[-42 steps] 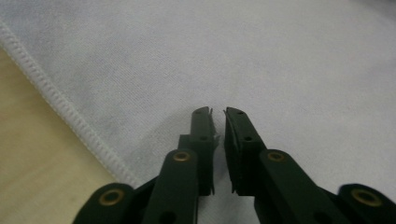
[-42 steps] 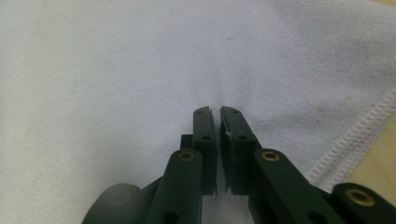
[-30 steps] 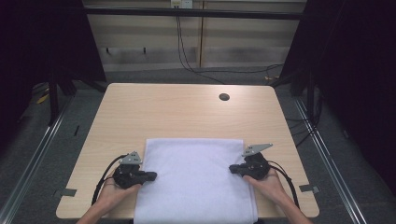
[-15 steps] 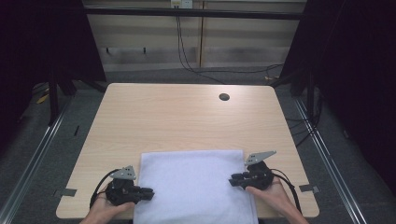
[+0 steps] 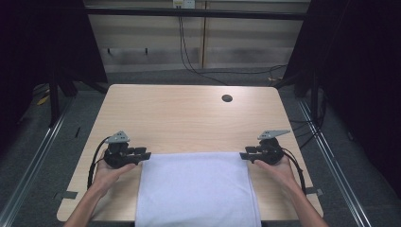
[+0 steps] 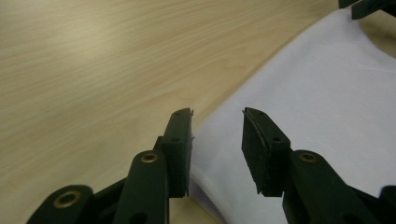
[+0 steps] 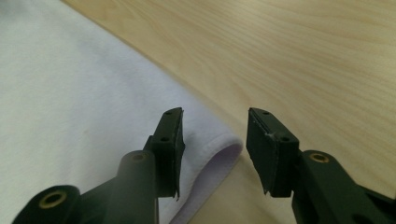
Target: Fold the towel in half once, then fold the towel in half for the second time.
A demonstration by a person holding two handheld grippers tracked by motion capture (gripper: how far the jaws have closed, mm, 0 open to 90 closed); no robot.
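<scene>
A white folded cloth (image 5: 196,189) lies flat at the near side of the wooden table (image 5: 189,118), its front part hanging past the table's edge. My left gripper (image 5: 144,154) sits at the cloth's far left corner and my right gripper (image 5: 246,154) at its far right corner, both pointing inward. Both sets of jaws have just been opening. In the left gripper view the gripper (image 6: 217,114) stands open above the cloth's edge (image 6: 327,93), gripping nothing. The right gripper (image 7: 215,114) is likewise open over the folded corner (image 7: 219,151), pads off the fabric.
A dark round hole (image 5: 227,98) is set in the table near its far edge. Bare wood stretches beyond the cloth. Metal floor rails run along both sides of the table, and cables hang at the back wall.
The cloth has slid toward the near edge. Both grippers let go of its sides, opened, and moved up to its far corners.
</scene>
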